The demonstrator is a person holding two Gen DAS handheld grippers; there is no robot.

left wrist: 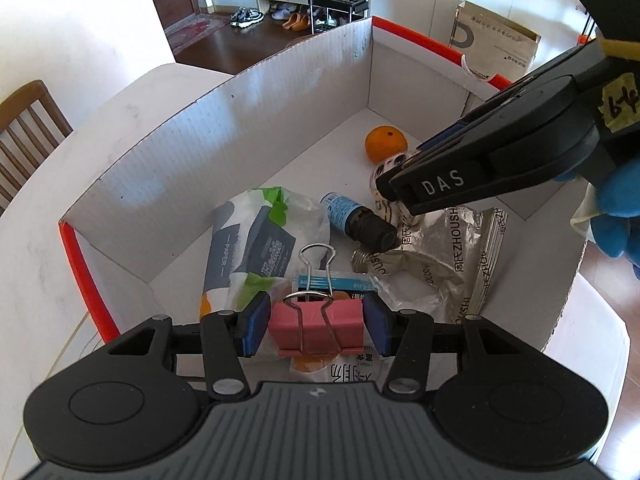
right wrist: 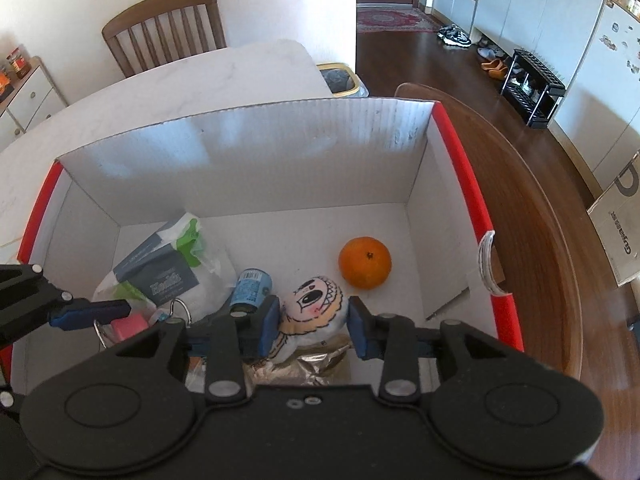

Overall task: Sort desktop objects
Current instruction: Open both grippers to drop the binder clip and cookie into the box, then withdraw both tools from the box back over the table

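Note:
A white cardboard box (left wrist: 224,128) with red edges holds the sorted things; it also shows in the right wrist view (right wrist: 280,152). My left gripper (left wrist: 316,322) hangs over the box with a pink binder clip (left wrist: 316,328) between its blue pads; the pads stand just off its sides. My right gripper (right wrist: 314,326) is in the box with a small plush doll (right wrist: 316,304) between its pads, a small gap on the right side. In the box lie an orange (left wrist: 386,144), a blue bottle (left wrist: 352,216), a tissue pack (left wrist: 248,248) and a silver snack bag (left wrist: 452,252).
The box stands on a white table (right wrist: 180,80). A wooden chair (right wrist: 164,28) stands behind it. A yellow bin (right wrist: 340,78), a black shoe rack (right wrist: 532,84) and a cardboard carton (left wrist: 496,40) stand on the wooden floor.

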